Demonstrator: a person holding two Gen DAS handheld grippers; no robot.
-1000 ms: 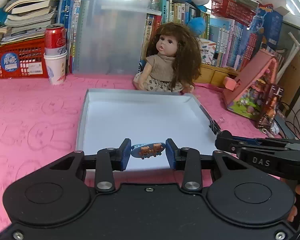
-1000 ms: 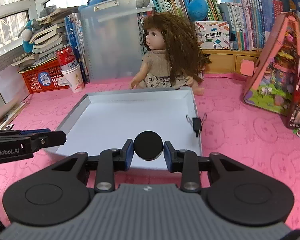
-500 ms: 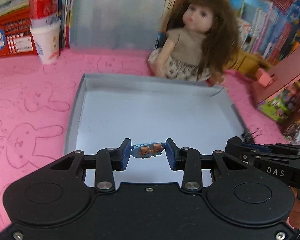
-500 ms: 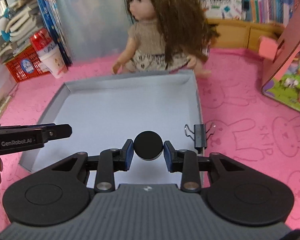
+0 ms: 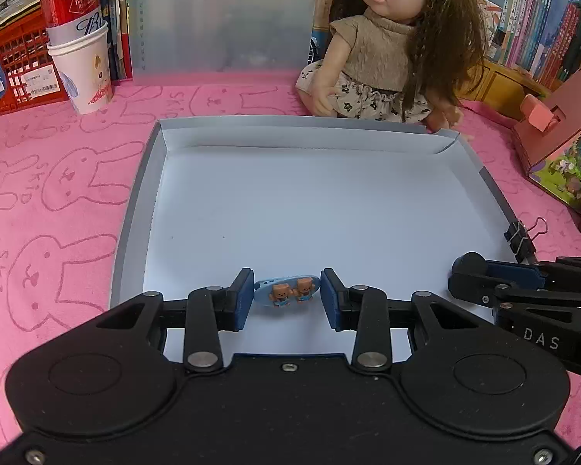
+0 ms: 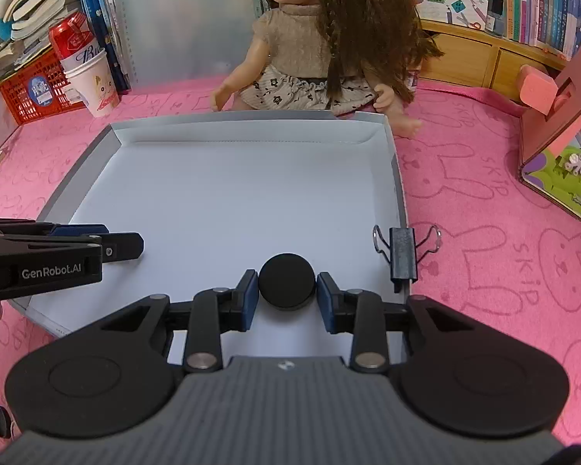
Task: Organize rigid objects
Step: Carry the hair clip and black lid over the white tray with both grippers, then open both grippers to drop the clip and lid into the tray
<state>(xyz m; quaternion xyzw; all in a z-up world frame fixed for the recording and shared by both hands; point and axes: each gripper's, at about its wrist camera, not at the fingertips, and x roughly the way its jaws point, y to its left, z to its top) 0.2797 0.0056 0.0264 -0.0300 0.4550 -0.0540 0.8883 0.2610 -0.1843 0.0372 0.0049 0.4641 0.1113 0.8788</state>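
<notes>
Now my left gripper (image 5: 287, 295) pinches a blue bear clip (image 5: 287, 290) over the white tray (image 5: 135, 209). My right gripper (image 6: 287, 297) fingers are opening w/ a black disc (image 6: 287, 286) between them, a slight gap at its right side.

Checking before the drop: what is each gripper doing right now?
Left gripper: closed on the blue bear clip, over the white tray.
Right gripper: jaws opening, black round disc between them, a slight gap showing.
</notes>
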